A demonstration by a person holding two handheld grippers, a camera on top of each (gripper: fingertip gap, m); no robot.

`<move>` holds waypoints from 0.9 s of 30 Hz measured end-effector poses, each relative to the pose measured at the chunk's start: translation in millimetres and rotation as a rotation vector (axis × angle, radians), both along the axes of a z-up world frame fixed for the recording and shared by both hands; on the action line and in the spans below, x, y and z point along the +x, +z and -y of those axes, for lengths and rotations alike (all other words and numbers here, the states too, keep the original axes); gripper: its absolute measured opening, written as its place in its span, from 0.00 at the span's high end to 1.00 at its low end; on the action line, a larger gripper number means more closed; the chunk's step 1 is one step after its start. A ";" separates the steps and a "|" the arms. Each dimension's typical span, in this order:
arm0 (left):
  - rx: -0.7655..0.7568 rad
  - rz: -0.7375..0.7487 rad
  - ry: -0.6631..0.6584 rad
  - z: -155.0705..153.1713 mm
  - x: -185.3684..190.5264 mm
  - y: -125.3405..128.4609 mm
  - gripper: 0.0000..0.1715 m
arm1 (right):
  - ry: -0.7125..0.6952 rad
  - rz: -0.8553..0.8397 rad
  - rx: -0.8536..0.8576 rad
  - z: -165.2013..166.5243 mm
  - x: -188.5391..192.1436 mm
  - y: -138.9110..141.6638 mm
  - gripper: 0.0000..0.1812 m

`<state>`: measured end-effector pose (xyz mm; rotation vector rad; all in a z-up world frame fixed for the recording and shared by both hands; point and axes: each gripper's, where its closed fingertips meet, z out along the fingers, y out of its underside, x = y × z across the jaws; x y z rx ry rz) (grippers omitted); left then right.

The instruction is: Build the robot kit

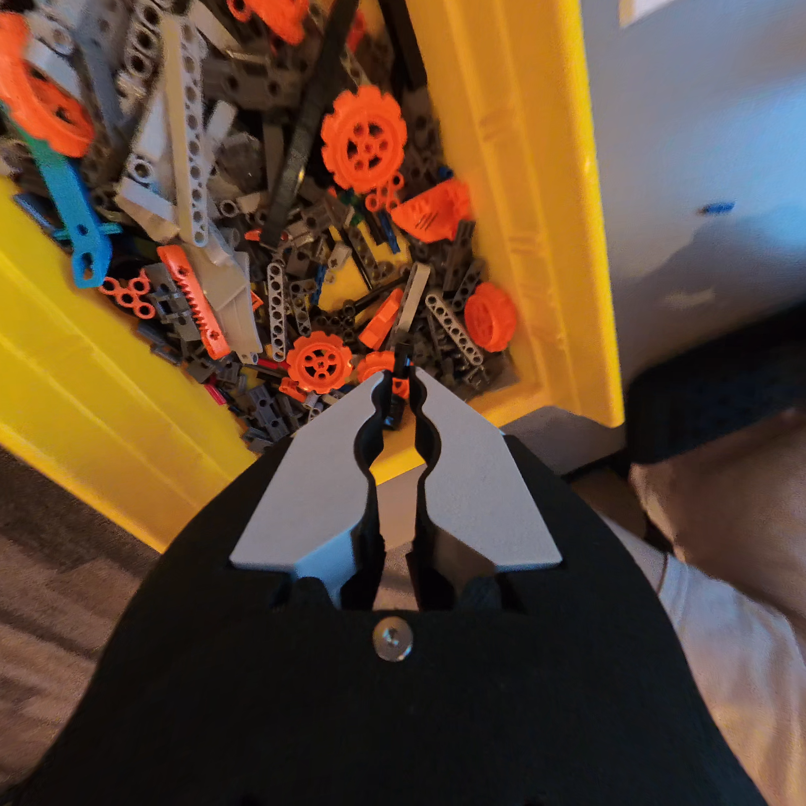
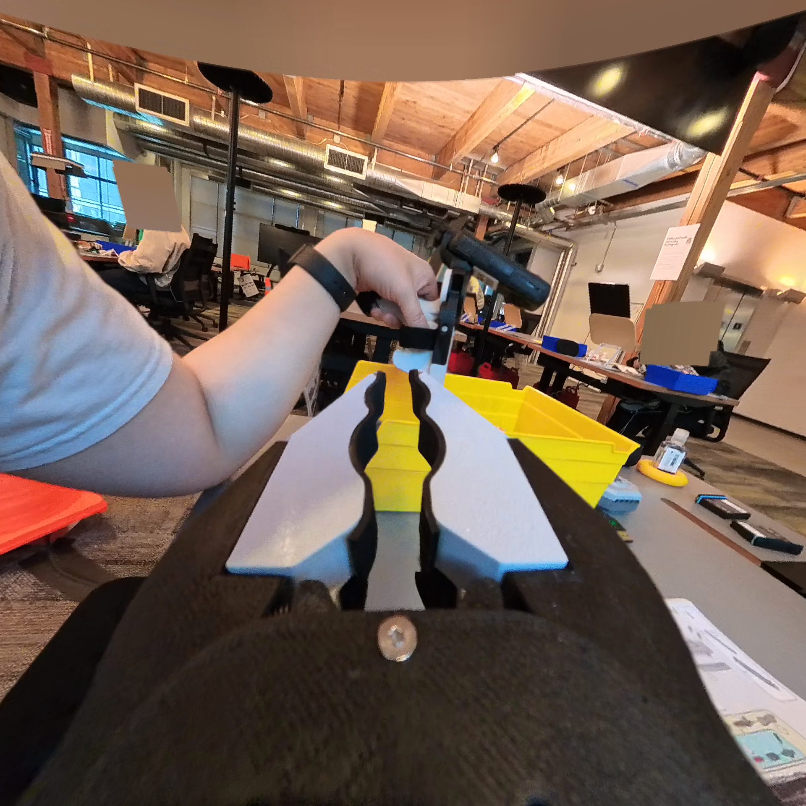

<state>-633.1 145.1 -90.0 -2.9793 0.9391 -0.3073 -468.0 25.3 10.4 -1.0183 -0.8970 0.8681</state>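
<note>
A yellow bin [image 1: 523,218] holds several loose construction pieces: grey beams, orange gear wheels [image 1: 364,139] and a blue beam [image 1: 74,205]. My left gripper [image 1: 399,377] hangs over the bin's near corner, shut on a small black pin [image 1: 402,357] that stands upright between the tips. In the right wrist view a hand holds that left gripper [image 2: 440,344] above the bin [image 2: 567,440]. My right gripper [image 2: 397,375] is low at the table edge, pointed at the bin's side wall. Its jaws are closed to a narrow slit with nothing between them.
The person's bare arm [image 2: 218,370] crosses in front of the right gripper. On the grey table [image 2: 698,567] to the right are a small bottle [image 2: 671,453] on a yellow ring, black boxes [image 2: 724,508] and a printed sheet [image 2: 741,698]. An orange lid [image 2: 39,510] lies at left. Spacing between my two grippers at the tips: around 25 centimeters.
</note>
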 end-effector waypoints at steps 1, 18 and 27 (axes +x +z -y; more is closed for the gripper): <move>-0.019 0.008 -0.054 -1.7 0.6 -2.2 0.97 | 0.002 0.003 -0.013 -2.0 -0.6 -1.8 0.94; -0.044 0.046 -0.072 -37.7 -21.4 -17.3 0.85 | -0.015 0.014 -0.252 -35.7 3.7 -28.0 0.94; 0.171 -0.113 -0.362 -83.1 0.6 -35.6 0.87 | -0.099 0.093 -0.404 -59.5 4.7 -56.9 0.86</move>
